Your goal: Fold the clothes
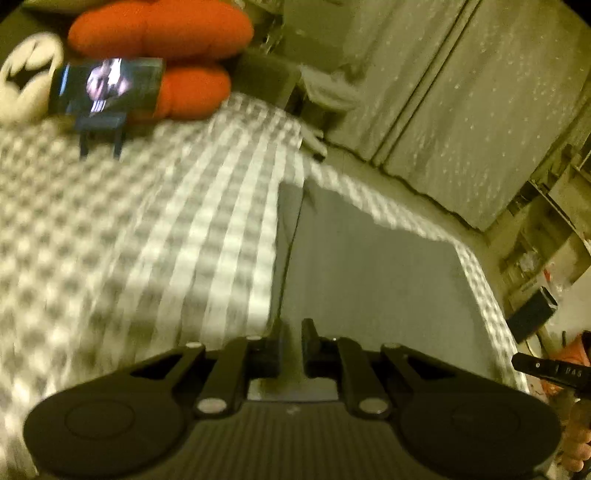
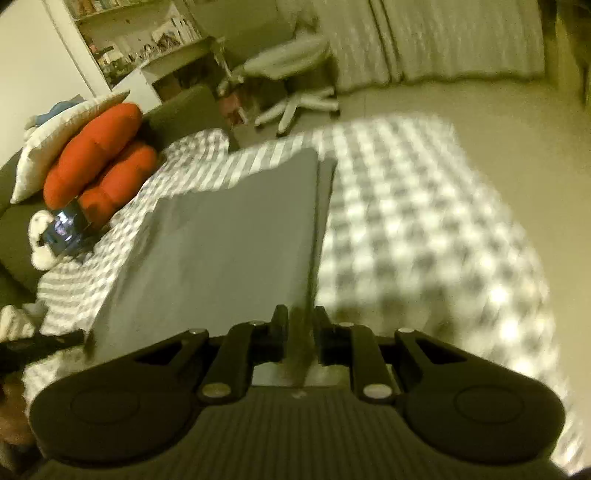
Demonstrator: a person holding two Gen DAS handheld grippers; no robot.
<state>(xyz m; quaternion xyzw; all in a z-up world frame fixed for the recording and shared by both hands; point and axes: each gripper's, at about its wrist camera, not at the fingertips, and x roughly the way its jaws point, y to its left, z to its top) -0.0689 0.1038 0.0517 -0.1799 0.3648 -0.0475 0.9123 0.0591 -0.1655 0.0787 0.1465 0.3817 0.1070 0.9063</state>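
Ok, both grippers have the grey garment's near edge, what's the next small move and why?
Probably lower both together, laying the grey garment flat on the checked bedspread: the left gripper and right gripper pinch its near edge, stretched and raised.

left tongs (image 1: 291, 334) sit at 6 o'clock, jaws nearly together, pinching the near edge of a grey garment (image 1: 369, 266). the garment runs from the jaws toward 12 o'clock across a checked bedcover (image 1: 129, 221). a fold line lies along its left side. at 10 o'clock a lit phone (image 1: 107, 86) stands on a small stand, touching orange cushions (image 1: 162, 33). a white cushion with a black bat mark (image 1: 26, 77) lies just beside the phone. curtains (image 1: 461, 103) hang at 2 o'clock. the other tongs (image 1: 550, 369) enter at 4 o'clock.
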